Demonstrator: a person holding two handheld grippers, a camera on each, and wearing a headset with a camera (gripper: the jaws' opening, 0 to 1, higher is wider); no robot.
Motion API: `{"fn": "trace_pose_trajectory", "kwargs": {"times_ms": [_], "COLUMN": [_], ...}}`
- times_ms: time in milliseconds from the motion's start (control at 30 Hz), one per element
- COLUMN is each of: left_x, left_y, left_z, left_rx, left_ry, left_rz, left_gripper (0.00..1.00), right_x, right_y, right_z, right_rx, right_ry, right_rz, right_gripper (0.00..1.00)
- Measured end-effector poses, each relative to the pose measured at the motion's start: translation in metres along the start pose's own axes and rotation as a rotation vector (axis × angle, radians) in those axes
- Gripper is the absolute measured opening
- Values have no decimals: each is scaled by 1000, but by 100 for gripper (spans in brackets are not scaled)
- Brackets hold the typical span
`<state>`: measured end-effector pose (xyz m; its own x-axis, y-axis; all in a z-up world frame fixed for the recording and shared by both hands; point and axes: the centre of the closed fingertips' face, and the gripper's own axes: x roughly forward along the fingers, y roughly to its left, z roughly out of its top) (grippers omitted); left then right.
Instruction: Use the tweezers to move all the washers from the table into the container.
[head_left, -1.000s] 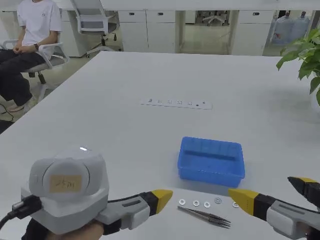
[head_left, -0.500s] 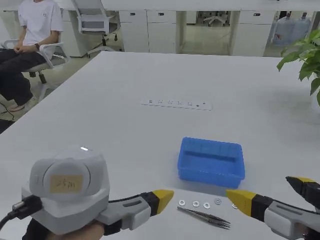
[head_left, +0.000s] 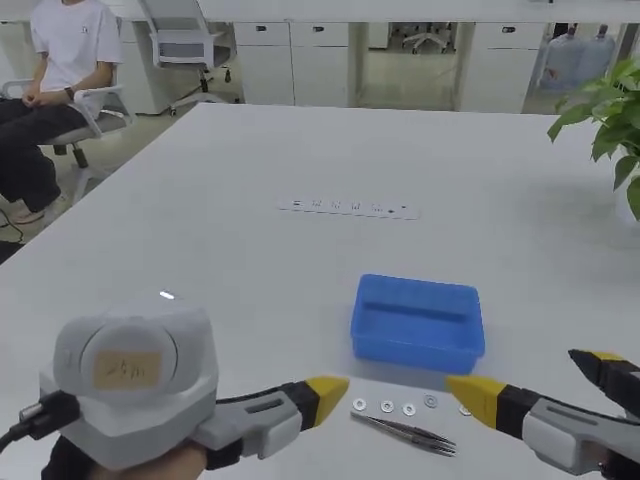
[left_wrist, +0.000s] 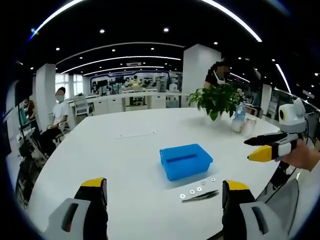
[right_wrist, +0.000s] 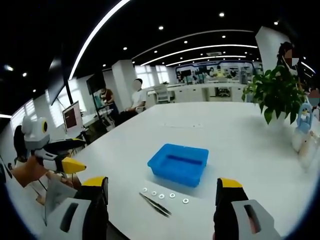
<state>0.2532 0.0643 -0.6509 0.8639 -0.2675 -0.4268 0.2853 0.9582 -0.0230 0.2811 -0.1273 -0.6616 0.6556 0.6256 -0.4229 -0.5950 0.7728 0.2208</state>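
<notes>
Yellow-tipped and spread wide, the left tongs (left_wrist: 163, 185) and the right tongs (right_wrist: 162, 182) hover at the near edge of the tabletop (head_left: 250, 250), gripping nothing. Between them the tweezers (head_left: 405, 431) lie flat by that edge, a row of washers (head_left: 386, 406) just beyond. The blue container (head_left: 418, 320) sits behind the washers, apart from them. A power strip (head_left: 345, 207) lies toward the far edge.

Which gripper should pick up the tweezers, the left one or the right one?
Probably the right gripper: its jaws are open and, in its own view, the tweezers lie almost midway between them. For the left gripper, also open, they sit off toward one jaw.
</notes>
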Motion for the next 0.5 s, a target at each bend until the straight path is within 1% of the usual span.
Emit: {"fn": "trace_pose_trajectory", "kwargs": {"times_ms": [67,167,200,300,367,400,433,500], "left_x": [1,3,5,7,11,13,14,18], "left_y": [-3,-7,-8,-13,-17,-21,-24,-27], "left_z": [0,-2,-3,-6,-9,-12,-15,-16], "left_rx": [2,5,12,26,28,29,30,37], "left_ry": [-3,8,13,22,40,54,68,73], "left_rz": [-16,-33,-40,-61,-87,-112,-137,-148], "left_gripper": [90,89,88,80,78,76,70,64], "right_x": [0,1,1,2,4,5,6,7], "right_y": [-1,-2,-2,-3,-3,-3,-4,-5], "right_z": [1,1,1,1,-2,-4,-7,-12], "right_rx": [-3,0,4,6,8,10,12,8], "right_ry": [-1,-2,-3,-13,-9,-1,8,20], "right_rz": [-4,-6,-3,0,7,10,11,7], "right_gripper": [88,89,88,85,81,80,78,77]}}
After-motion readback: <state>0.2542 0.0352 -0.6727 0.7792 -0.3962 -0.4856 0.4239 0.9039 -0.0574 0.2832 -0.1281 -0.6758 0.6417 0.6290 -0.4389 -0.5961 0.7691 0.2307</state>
